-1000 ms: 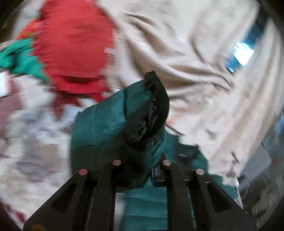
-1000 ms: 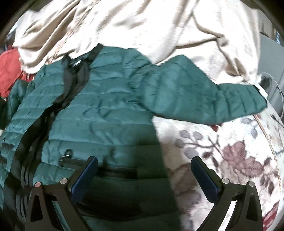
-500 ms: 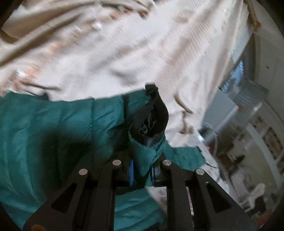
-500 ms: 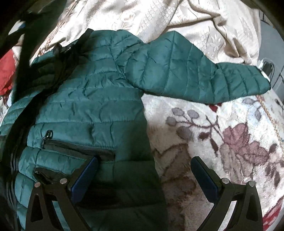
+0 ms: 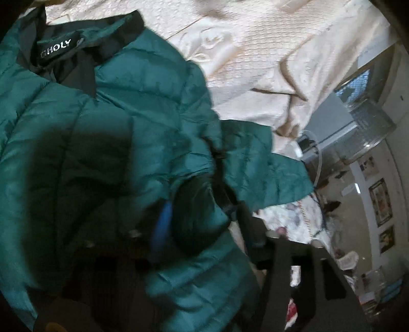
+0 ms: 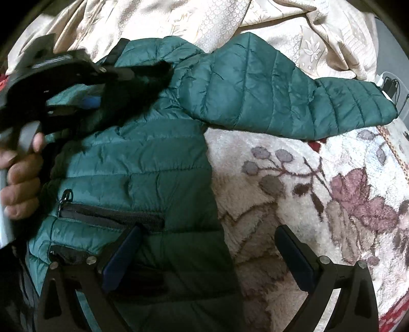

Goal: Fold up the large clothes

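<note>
A dark green quilted jacket (image 6: 143,163) lies front up on a floral blanket, its right sleeve (image 6: 294,99) stretched out to the right. My left gripper (image 6: 120,89) holds the left sleeve's black-lined cuff (image 6: 150,76) over the jacket's chest. In the left wrist view the cuff (image 5: 194,219) sits between the blurred fingers, with the black collar and label (image 5: 58,46) beyond. My right gripper (image 6: 207,252) is open and empty above the jacket's lower right edge, near the zipped pocket (image 6: 110,217).
A fleecy floral blanket (image 6: 319,194) covers the surface to the right. A rumpled cream bedspread (image 6: 204,23) lies behind the jacket. A charger and cable (image 6: 391,84) sit at the far right. Room furniture and wall pictures (image 5: 381,201) show past the bed's edge.
My left gripper has carried the sleeve cuff across from the left over the jacket's chest. The right gripper has held nearly still and stayed open.
</note>
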